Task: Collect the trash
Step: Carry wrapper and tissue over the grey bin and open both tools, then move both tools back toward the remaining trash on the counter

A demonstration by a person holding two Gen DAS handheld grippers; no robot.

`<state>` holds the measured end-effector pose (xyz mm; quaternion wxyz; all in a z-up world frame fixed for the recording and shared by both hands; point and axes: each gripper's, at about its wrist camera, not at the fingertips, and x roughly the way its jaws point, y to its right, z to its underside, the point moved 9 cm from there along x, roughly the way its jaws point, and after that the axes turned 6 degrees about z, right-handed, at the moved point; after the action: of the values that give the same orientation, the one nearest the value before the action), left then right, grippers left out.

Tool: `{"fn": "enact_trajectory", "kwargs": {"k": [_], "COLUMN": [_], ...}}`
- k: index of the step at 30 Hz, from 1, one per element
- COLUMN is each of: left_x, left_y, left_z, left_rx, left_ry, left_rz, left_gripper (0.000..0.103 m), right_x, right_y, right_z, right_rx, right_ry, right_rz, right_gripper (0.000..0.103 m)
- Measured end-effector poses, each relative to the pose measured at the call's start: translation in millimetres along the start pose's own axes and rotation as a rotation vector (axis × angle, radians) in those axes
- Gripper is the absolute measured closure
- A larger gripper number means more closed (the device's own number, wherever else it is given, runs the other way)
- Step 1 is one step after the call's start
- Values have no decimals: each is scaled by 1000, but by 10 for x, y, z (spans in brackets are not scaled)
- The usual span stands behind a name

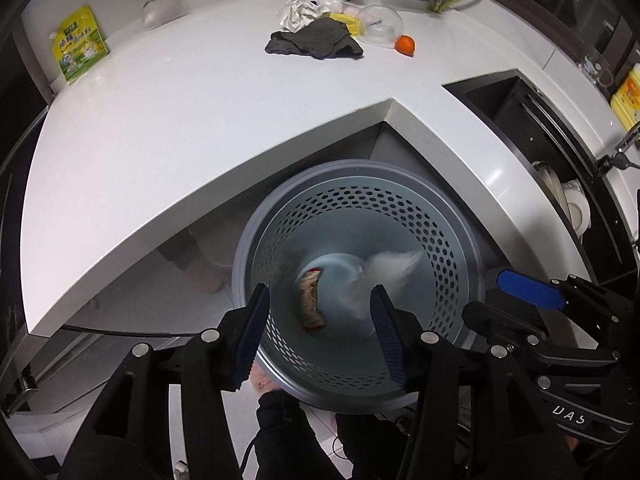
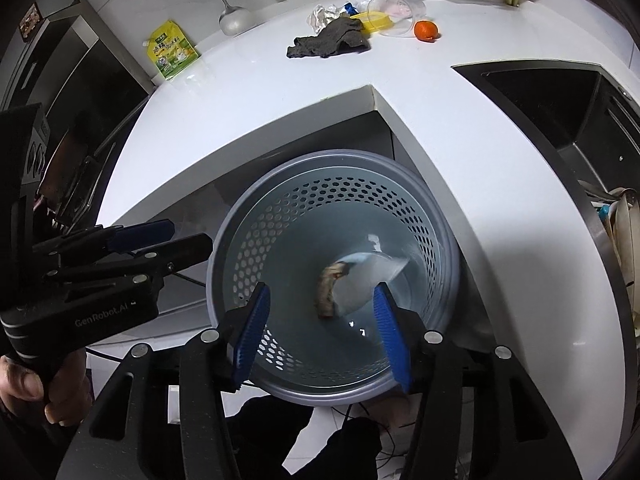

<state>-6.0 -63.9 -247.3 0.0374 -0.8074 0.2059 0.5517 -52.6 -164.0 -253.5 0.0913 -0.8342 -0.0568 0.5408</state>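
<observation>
Both the left gripper and the right gripper have jaws spread apart and hold nothing. Below them, a crumpled brown wrapper and blurred white plastic lie inside the round perforated grey-blue bin.

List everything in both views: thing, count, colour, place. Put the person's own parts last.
Bin: one, grey-blue, perforated, on the floor below the counter corner.
Wrapper: one, brownish, on the bin bottom.
White trash: one blurred piece, inside the bin.
Counter: one, white.
Rag: one, dark grey, on the counter.
Crumpled paper: one, white, behind the rag.
Clear cup: one, on its side, right of the rag.
Orange: one, by the cup.
Pouch: one, yellow-green, counter's left.
Sink: one, dark, at right.
Left claw: black with blue pads, open over the bin.
Right claw: same, open over the bin.
</observation>
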Motion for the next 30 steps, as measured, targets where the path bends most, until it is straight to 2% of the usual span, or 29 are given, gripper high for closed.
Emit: {"fn": "enact_trajectory", "kwargs": {"k": [5,10,21,30], "left_x": [-95,-290,-921,-1449], "left_y": [20,73,243,359], "left_z": [-72,-226,-754,-1214], "left_rx": [3,4,-44,-51], "left_ry": [29,90,279,437], "left_rz": [-9,-21,-62,-134], "left_gripper": [51,47,36,28], "right_x": [-83,-299,-885,-1222], "right_y": [11,77,399,646], "right_z": [-37,-169,-645,-1147], "right_rx": [4,1,-35,-59], "right_ry": [17,73,248,364], "right_rz": [3,9,51,60], "right_gripper": [51,51,49,47]}}
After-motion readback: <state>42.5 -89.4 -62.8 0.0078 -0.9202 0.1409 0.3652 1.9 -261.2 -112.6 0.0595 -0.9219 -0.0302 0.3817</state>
